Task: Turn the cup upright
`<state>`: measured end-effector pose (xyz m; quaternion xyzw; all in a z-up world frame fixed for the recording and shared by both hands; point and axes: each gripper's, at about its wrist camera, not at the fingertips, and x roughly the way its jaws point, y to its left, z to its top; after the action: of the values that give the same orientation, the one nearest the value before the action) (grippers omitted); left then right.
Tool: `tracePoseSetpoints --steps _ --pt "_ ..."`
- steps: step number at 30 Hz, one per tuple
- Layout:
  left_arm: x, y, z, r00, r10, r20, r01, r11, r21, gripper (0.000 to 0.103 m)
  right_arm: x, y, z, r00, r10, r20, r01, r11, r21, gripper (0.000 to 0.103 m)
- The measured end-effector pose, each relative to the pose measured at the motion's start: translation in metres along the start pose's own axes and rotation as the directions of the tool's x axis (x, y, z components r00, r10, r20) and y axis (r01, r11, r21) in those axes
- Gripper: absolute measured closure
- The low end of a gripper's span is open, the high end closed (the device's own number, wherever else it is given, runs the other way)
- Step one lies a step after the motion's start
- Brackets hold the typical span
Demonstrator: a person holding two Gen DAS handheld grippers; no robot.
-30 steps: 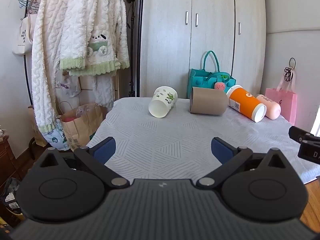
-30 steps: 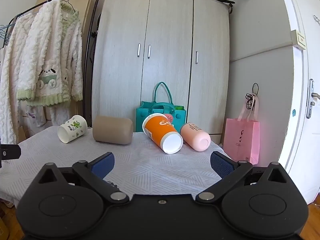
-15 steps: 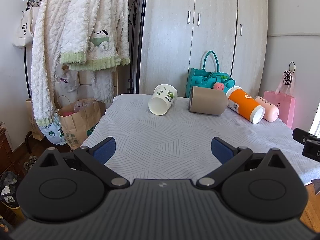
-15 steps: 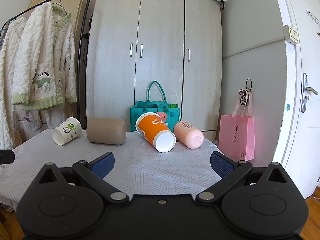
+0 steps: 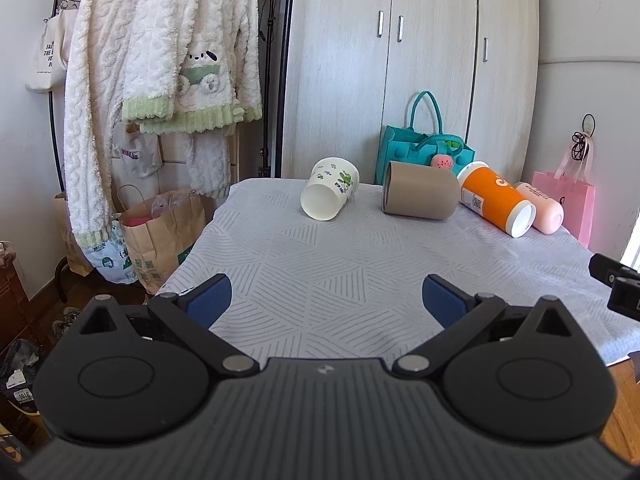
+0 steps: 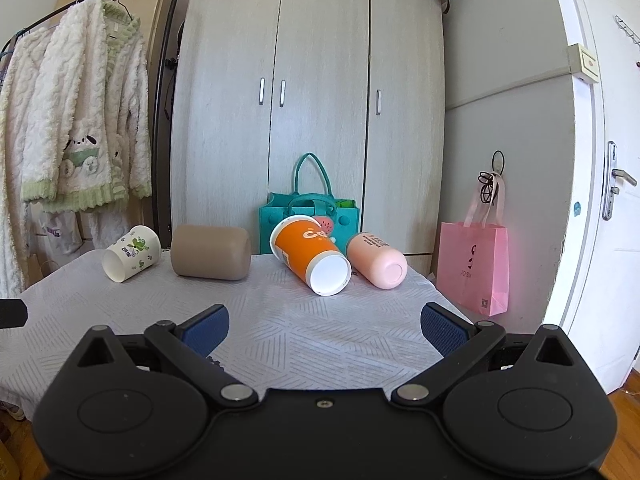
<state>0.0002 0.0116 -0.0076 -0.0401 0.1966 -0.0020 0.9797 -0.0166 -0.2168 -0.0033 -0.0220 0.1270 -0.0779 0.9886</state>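
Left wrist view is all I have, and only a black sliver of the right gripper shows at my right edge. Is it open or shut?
Observer: The right gripper is open and holds nothing.
Operator: The pink cup is half hidden behind the orange cup for me. How does it lie?
Observer: On its side, right of the orange cup, with one round end turned toward the right wrist camera.
Operator: Anything to the right of the pink bag?
Observer: A white door with a metal handle.
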Motion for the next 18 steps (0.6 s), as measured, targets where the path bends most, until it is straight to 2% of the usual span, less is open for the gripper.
tracePoseSetpoints --steps 18 --pt "-0.0033 -0.0025 0.0009 1.0 -0.022 -0.011 0.022 1.0 0.009 0.0 -0.0001 0.002 -0.0003 1.0 0.003 -0.011 -0.003 1.0 -0.012 0.0"
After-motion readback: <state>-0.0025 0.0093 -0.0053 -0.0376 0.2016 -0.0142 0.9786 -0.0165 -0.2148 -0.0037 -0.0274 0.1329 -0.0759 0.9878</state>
